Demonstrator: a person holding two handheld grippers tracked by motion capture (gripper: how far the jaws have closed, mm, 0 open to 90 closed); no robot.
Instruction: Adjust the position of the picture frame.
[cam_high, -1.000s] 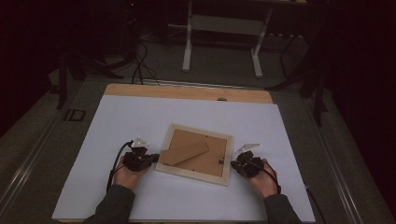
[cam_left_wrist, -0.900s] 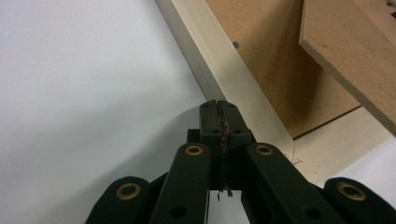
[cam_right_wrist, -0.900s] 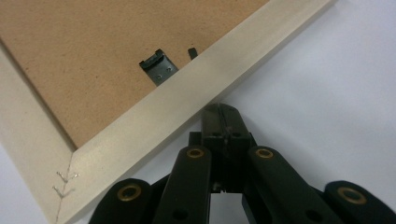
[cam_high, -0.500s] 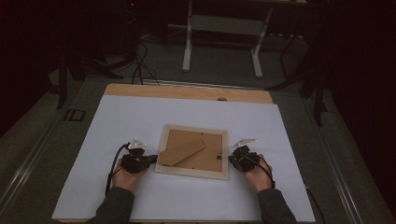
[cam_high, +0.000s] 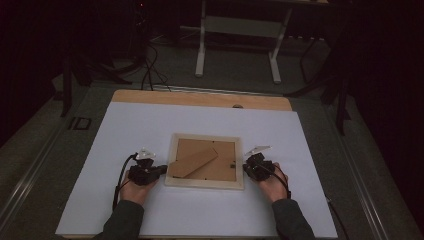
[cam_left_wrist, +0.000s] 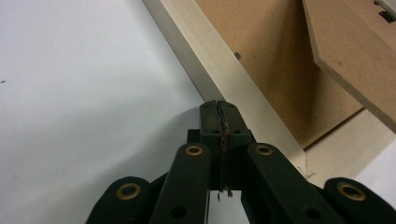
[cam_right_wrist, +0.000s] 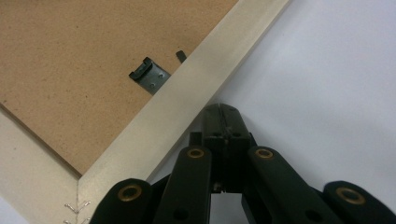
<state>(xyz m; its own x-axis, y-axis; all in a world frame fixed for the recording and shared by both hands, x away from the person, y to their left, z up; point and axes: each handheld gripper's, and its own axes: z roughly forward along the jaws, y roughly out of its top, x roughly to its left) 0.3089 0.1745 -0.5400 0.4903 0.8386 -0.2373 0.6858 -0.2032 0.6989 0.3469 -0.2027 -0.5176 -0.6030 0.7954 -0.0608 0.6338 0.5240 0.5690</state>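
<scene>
Picture frame (cam_high: 204, 161), face-down mid-table nearer near edge, was skewed a sec ago; now squared w/ table edges. L gripper (cam_high: 161, 170) & R gripper (cam_high: 246, 169) flank it, fingers shut, empty, tips at rails. Nudge-straightening looks done.

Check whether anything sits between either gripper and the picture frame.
Nothing visible does. The left gripper, shut, has its tip at the frame's left edge; the right gripper, also shut, is at its right edge, with bare white table around them.
</scene>
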